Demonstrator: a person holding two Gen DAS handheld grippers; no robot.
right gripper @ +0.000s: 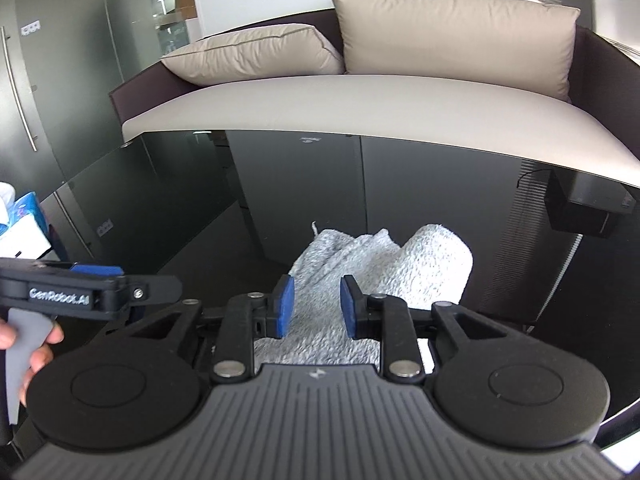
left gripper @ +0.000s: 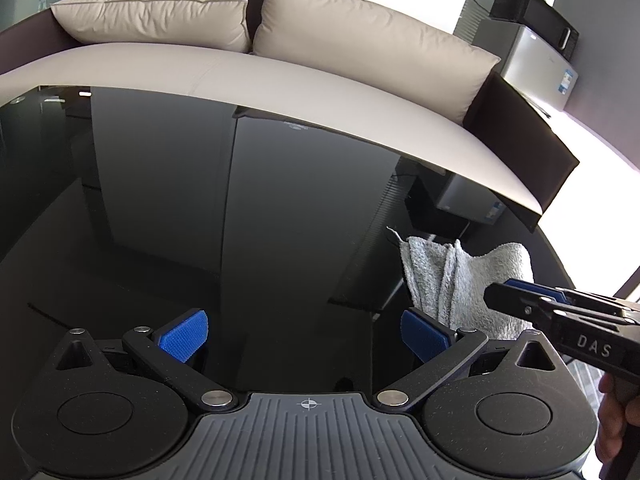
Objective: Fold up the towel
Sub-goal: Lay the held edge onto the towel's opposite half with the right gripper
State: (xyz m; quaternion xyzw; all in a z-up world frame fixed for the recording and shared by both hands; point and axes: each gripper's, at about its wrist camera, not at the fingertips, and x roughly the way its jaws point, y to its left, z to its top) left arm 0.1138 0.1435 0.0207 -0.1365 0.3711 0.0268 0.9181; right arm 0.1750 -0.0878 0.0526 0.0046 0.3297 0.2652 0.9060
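A grey terry towel lies bunched and partly folded on the black glass table, near its right edge. My left gripper stands wide open over bare glass to the left of the towel, with nothing between its blue pads. My right gripper comes in from the right, low over the towel. In the right wrist view its jaws stand a little apart, and the towel lies beneath and beyond them without being pinched. My left gripper shows side-on at the left.
A sofa with a beige seat and two cushions runs along the table's far edge. A printer stands on a ledge at the right. Tissue packs sit beyond the table's left side. A hand holds the left gripper's handle.
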